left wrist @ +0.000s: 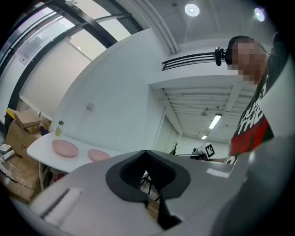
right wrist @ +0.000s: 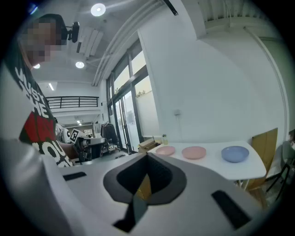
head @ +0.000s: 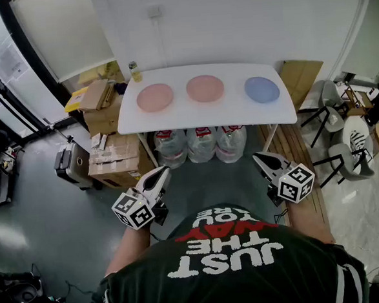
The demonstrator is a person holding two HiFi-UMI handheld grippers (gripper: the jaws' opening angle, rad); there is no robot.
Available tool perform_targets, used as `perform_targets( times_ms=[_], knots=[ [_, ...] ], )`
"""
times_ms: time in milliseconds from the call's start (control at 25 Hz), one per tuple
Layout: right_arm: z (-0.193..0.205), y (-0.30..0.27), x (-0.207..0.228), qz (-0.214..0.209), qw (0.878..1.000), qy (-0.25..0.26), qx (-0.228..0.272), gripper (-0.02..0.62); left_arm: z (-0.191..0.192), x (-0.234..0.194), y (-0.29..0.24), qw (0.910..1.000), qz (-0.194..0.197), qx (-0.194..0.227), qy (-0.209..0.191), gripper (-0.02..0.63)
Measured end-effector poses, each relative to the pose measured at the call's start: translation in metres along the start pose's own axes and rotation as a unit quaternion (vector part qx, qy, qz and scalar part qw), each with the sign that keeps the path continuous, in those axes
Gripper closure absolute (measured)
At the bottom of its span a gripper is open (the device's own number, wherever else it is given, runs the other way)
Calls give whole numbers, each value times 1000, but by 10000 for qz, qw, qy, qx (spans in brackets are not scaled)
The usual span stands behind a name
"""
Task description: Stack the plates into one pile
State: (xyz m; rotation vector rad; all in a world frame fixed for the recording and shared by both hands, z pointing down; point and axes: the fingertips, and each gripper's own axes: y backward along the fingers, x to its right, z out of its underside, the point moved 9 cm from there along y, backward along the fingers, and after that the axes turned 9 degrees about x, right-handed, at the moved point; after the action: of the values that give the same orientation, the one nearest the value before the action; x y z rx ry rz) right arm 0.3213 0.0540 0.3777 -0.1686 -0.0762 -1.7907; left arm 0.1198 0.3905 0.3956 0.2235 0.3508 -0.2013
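The table (head: 174,119) carries three separate plates in a row: left pink plate (head: 154,97), middle pink plate (head: 205,88), blue plate (head: 261,89) at its right. Well short of its near edge, left tongs (head: 160,175) and right tongs (head: 261,159) are closed, empty; the blue plate lies nearer the right tongs

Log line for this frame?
stage: not started | left pink plate, middle pink plate, blue plate: apart, on table | left gripper: shut, empty | right gripper: shut, empty
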Motion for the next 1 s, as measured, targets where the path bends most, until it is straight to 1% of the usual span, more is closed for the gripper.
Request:
perform_targets(
  times_ms=[160,400,520,640,760,1000],
  knots=[
    [-1,0,3,-17,10000,8,-5,591,1,-2,-5,10000,95,-3,-31,599],
    [-2,3,11,-57,10000,58,-39,590,2,6,-16,10000,64,-38,-59,600],
    [-5,6,18,-5,10000,86,-31,591,3,11,-22,9999,59,-36,-100,599],
    [-9,13,30,40,10000,-12,44,589,5,19,-32,9999,37,-36,-133,599],
    [-14,23,44,-1,9999,-70,130,589,8,29,-44,9998,2,-35,-184,599],
    [-12,47,74,-81,9999,28,72,589,25,50,-70,9994,-167,-3,-291,599]
  ],
)
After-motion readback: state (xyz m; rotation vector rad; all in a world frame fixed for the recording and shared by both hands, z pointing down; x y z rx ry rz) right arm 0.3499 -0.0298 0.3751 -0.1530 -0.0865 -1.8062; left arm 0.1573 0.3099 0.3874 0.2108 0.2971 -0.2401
